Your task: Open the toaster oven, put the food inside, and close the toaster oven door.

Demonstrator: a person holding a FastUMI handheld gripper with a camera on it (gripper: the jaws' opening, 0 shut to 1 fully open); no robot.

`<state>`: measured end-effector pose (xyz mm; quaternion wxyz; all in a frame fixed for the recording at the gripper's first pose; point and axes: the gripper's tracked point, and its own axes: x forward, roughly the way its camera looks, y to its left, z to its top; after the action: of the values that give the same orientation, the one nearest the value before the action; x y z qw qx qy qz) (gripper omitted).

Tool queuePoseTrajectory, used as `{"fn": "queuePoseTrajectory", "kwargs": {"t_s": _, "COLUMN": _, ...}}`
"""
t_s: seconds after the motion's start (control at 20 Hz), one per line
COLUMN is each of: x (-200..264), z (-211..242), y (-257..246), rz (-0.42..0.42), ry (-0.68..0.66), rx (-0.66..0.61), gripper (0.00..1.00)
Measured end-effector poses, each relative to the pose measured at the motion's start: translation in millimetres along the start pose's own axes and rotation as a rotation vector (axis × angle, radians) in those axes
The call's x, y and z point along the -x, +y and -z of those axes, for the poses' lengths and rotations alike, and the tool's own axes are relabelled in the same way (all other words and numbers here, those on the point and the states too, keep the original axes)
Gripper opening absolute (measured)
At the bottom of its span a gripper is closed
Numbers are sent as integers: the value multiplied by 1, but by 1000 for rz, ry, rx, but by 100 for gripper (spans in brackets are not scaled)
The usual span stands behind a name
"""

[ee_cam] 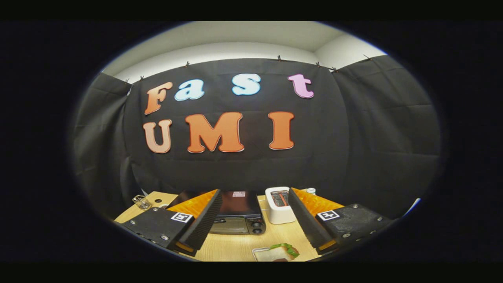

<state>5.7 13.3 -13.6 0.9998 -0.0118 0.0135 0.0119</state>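
My fingers (pixel 251 230) wide, empty, above counter (pixel 232 245). Oven (pixel 239 214) ahead, door shut: rigid, pull top edge. Food (pixel 283 250) on tray (pixel 261 254): soft, light, grip gently.

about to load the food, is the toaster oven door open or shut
Shut: the toaster oven shows its front closed flat. The claw is open above the table, and the food on its tray sits between the fingers.

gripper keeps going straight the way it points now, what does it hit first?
Probably the toaster oven: it sits just ahead between the open fingers of the gripper, door shut. The food tray lies nearer but lower, likely under that line. Depth is unclear.
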Motion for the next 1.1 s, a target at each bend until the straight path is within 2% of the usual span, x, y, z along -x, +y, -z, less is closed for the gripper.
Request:
{"fn": "queuePoseTrajectory", "kwargs": {"t_s": 0.1, "x": -3, "z": 4, "y": 7, "rz": -3, "ry": 0, "rx": -7, "gripper": 99}}
{"fn": "queuePoseTrajectory", "kwargs": {"t_s": 0.25, "x": -10, "z": 20, "y": 37, "rz": -56, "ry": 28, "rx": -1, "gripper": 99}}
{"fn": "queuePoseTrajectory", "kwargs": {"t_s": 0.5, "x": -31, "z": 50, "y": 81, "rz": -108, "ry": 70, "rx": 48, "gripper": 99}}
{"fn": "queuePoseTrajectory", "kwargs": {"t_s": 0.7, "x": -55, "z": 75, "y": 116, "rz": -140, "ry": 104, "rx": 38, "gripper": 99}}
{"fn": "queuePoseTrajectory", "kwargs": {"t_s": 0.95, "x": -88, "z": 120, "y": 142, "rz": -122, "ry": 193, "rx": 54, "gripper": 99}}
{"fn": "queuePoseTrajectory", "kwargs": {"t_s": 1.1, "x": -105, "z": 149, "y": 144, "rz": -91, "ry": 237, "rx": 115, "gripper": 99}}
